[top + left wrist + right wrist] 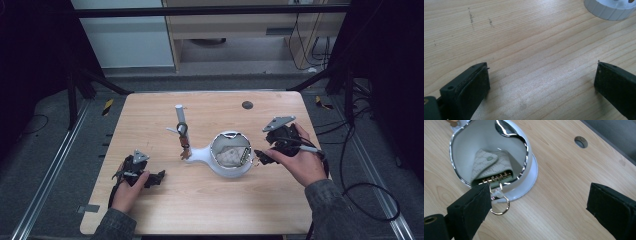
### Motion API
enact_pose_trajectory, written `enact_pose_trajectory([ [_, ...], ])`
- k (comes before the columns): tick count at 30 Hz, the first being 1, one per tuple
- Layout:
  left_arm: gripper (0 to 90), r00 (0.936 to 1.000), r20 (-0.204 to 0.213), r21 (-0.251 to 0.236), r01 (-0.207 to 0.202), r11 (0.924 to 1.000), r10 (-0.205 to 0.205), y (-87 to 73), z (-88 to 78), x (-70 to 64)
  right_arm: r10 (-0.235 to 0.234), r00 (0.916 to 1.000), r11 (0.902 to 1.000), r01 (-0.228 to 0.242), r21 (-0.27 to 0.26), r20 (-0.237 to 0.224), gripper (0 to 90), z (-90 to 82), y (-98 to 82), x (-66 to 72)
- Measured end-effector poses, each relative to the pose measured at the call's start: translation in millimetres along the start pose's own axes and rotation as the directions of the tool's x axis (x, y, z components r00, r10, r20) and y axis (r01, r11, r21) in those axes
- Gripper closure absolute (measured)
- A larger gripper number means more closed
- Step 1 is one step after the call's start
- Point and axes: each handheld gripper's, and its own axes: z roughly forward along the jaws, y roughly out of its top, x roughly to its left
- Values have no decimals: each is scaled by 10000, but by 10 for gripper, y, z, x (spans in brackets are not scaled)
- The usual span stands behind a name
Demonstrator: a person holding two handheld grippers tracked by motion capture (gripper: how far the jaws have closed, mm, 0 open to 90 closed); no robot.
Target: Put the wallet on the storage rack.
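My right gripper (537, 202) sits just beside the white tray (530, 180), jaws wide apart and holding nothing. The tray is a round dish with a chrome rim, and in it lies the key case (490, 167), a pale woven pouch with a snap flap and a row of brass hooks along its open edge. A key ring (500, 206) hangs from those hooks over the tray's rim and onto the table (554, 195), right at the tip of one of my jaws. I judge that is why I come in low from this side: the ring is the one part that sticks out where a jaw can get under it, while the pouch itself lies deep inside the bowl.

From the high view, the tray (230, 172) stands at mid-table, joined by a neck to a white post (180, 120) with a strap (184, 140) hung on it, so it looks like a valet stand for keys and a watch.

My left gripper (541, 77) rests on bare wood well apart from the tray, jaws fully spread and empty, kept out of the way for now.

I can read no brand, label or writing anywhere; the pouch's pattern is too fine to make out.
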Motion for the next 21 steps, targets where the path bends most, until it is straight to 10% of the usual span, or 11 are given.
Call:
enact_pose_trajectory([
  [21, 0, 10000, -14, 5, -16, 10000, 16, 0, -1, -1, 1651, 9862, 9863, -1651, 16, 114, 53, 137, -576, -246],
])
